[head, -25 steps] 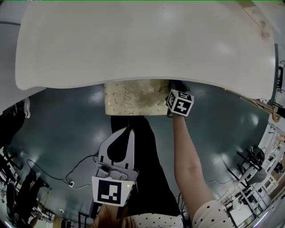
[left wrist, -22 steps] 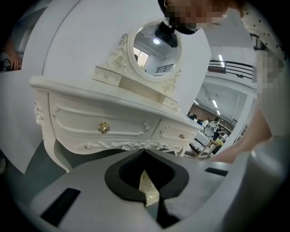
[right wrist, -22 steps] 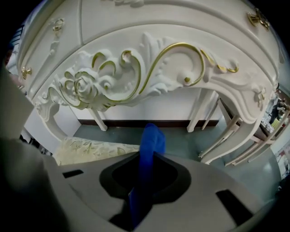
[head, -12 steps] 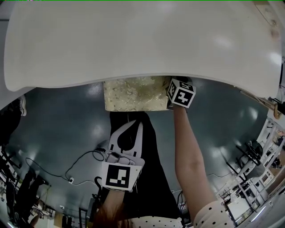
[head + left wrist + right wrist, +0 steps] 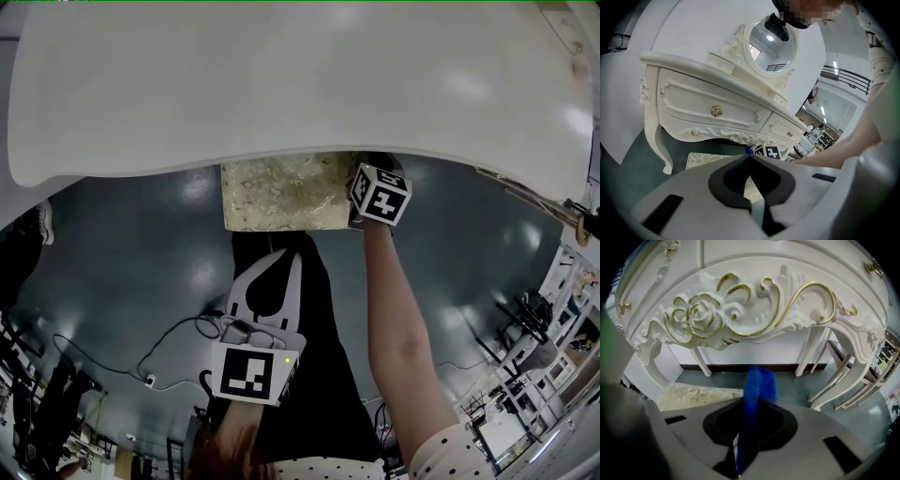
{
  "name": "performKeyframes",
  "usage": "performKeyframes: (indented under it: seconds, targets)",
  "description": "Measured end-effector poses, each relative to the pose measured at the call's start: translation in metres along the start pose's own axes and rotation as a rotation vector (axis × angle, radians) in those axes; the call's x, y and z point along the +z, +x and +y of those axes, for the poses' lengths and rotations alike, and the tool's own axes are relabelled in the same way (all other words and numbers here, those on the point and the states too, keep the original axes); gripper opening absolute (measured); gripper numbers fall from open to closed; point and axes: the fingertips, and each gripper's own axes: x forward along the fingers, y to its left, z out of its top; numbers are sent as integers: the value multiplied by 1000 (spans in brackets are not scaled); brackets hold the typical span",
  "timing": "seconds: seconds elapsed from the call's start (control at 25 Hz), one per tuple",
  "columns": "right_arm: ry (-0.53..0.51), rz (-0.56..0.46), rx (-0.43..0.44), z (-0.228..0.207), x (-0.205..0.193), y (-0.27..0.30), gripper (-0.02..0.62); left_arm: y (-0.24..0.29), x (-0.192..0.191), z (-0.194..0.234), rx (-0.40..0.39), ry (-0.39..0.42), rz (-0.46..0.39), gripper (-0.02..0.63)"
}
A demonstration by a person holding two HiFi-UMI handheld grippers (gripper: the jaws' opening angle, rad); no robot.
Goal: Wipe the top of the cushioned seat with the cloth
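Head view: looks down on the white dressing table (image 5: 300, 84) filling the upper half, with the cushioned seat (image 5: 281, 192) on the dark floor (image 5: 122, 253), tucked partly under the table's front edge. Stretches the bare right forearm (image 5: 398, 328) out straight, setting the right gripper (image 5: 367, 185) at the seat's right edge. Holds the left gripper (image 5: 284, 262) back near the body, short of the seat's near edge, tips aimed toward it.

Left gripper view: finds the jaws pressed together at the tips, nothing between them. Catches the seat beyond, below the table's drawers, and a scrap of blue cloth (image 5: 748, 151) beside the right gripper's marker cube (image 5: 771, 151).

Right gripper view: shows the jaws pinching the cloth, folded and standing up out of them, just off the seat's right edge, under the gilt carved apron (image 5: 740, 310). Cannot tell whether cloth and cushion touch.
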Motion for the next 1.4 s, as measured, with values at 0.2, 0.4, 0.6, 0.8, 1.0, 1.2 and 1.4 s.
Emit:
performKeyframes:
  seconds: [0.2, 0.4, 0.6, 0.8, 1.0, 1.2, 1.4]
  targets:
    - [-30, 4, 27, 15, -1, -2, 63, -7, -2, 7, 10, 0, 4, -2]
    - [-47, 10, 37, 28, -4, -3, 63, -14, -1, 17, 22, 18, 7, -3]
    - [-36, 15, 44, 43, -4, -2, 63, -18, 4, 22, 24, 9, -4, -2]
    - [-34, 21, 50, 55, -3, -1, 63, -22, 12, 29, 26, 11, -16, -3]
    - [-38, 29, 53, 66, -5, -1, 63, -27, 17, 37, 31, 10, -25, -2]
    - [-43, 32, 52, 81, -8, -1, 63, -35, 20, 49, 40, 8, -35, -2]
    - [-52, 37, 51, 95, -11, -1, 63, -45, 19, 62, 65, -12, -48, -2]
